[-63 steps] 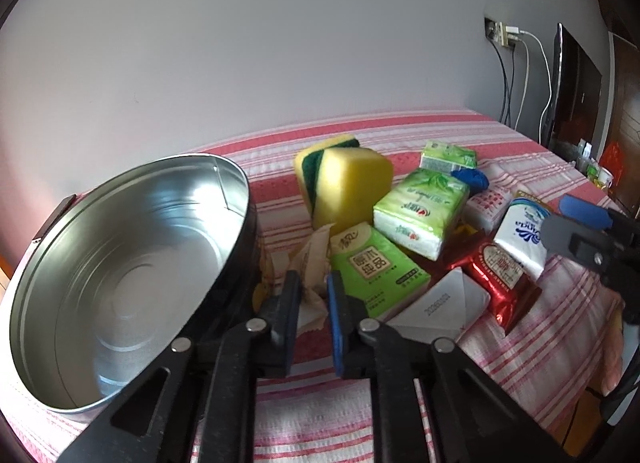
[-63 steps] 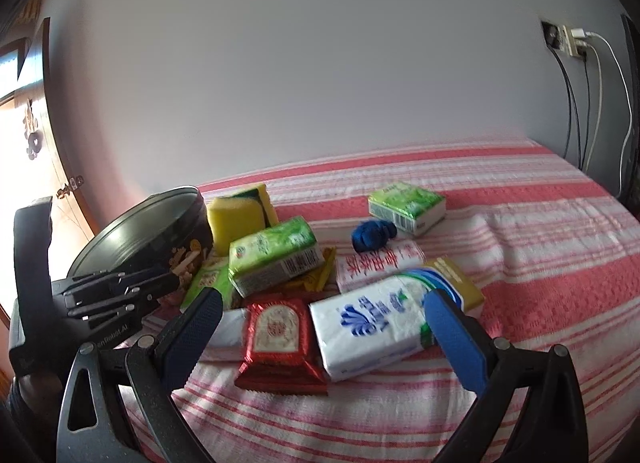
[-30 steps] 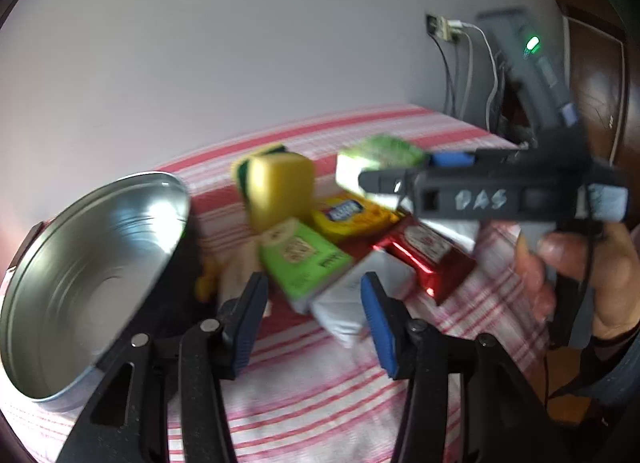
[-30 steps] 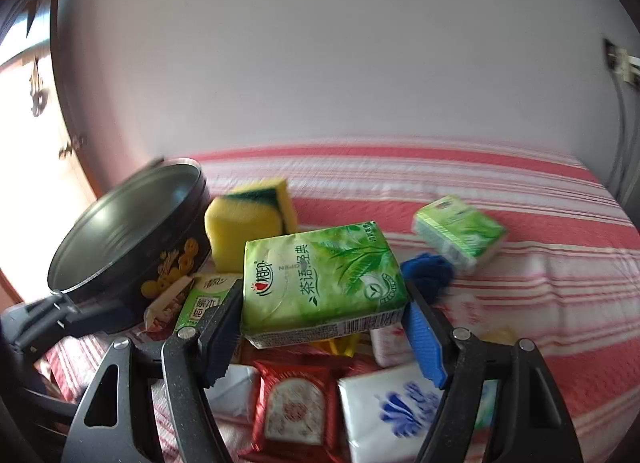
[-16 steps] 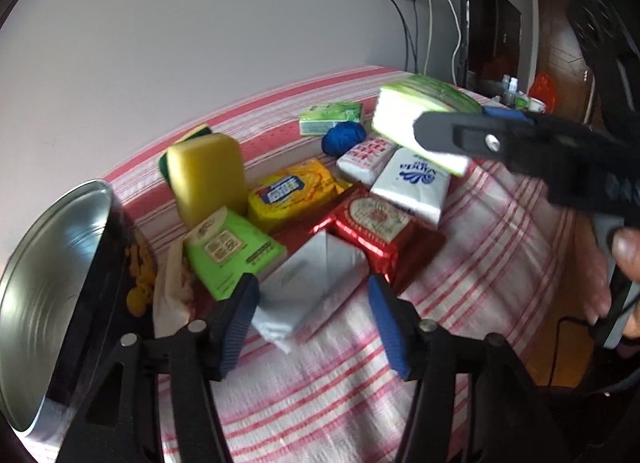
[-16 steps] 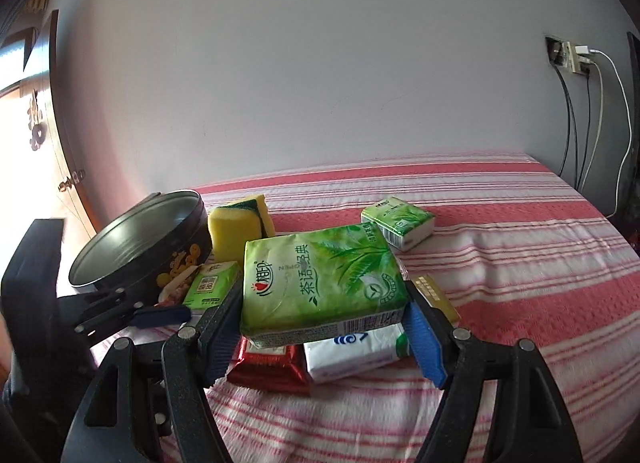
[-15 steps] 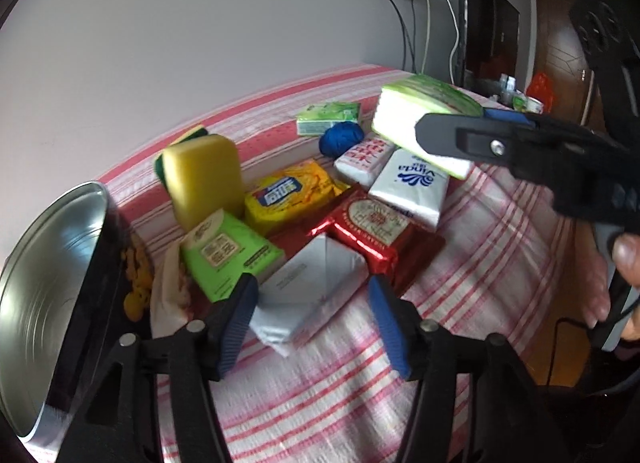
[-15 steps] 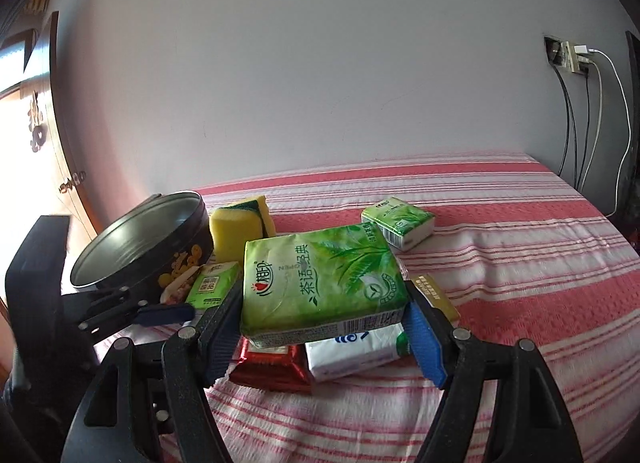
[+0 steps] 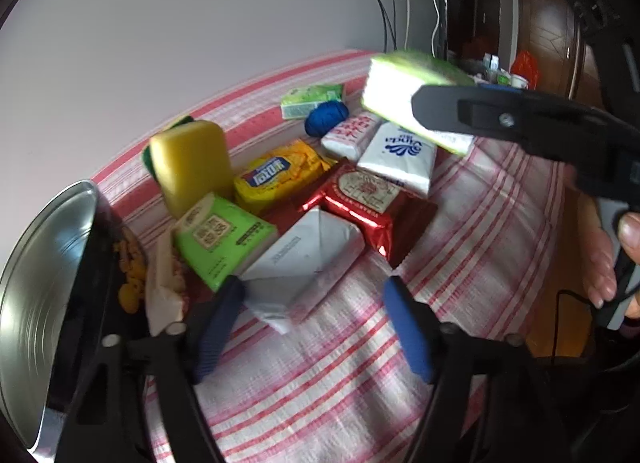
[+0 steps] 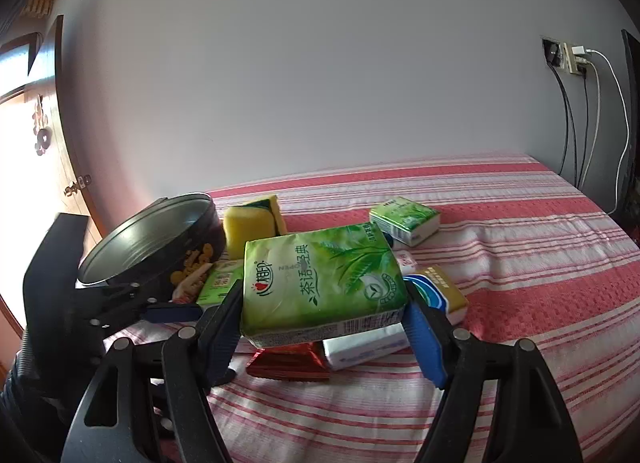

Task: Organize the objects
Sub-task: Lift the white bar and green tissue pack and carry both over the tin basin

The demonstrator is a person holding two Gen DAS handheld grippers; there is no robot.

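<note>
right gripper [image 10: 324, 327] clamps green tea-print tissue pack [image 10: 320, 283], lifted above pile | left gripper [image 9: 312, 327] jaws opening around white folded packet [image 9: 304, 263], untouched | round metal tin [image 9: 44, 303] empty, sorting barely begun

**Right gripper clamped, left gripper opening**

Right gripper [image 10: 324, 323], black-framed with blue pads, closed on a large green tissue pack [image 10: 322, 283], both pads pressed flat against its short ends, pack lifted clear of the striped cloth. Seen side-on from the left wrist view [image 9: 472, 115], reaching in from the right, carried by a hand [image 9: 616, 259] wrapped round the grip, thumb tip on the handle. Left gripper [image 9: 310, 327], same black frame and blue pads, angled steeply downward, jaws opening, nothing pressed between the pads, only a corner of a white folded packet [image 9: 304, 263] lying in the gap. From the right wrist view, low at left [image 10: 172, 311].
</note>
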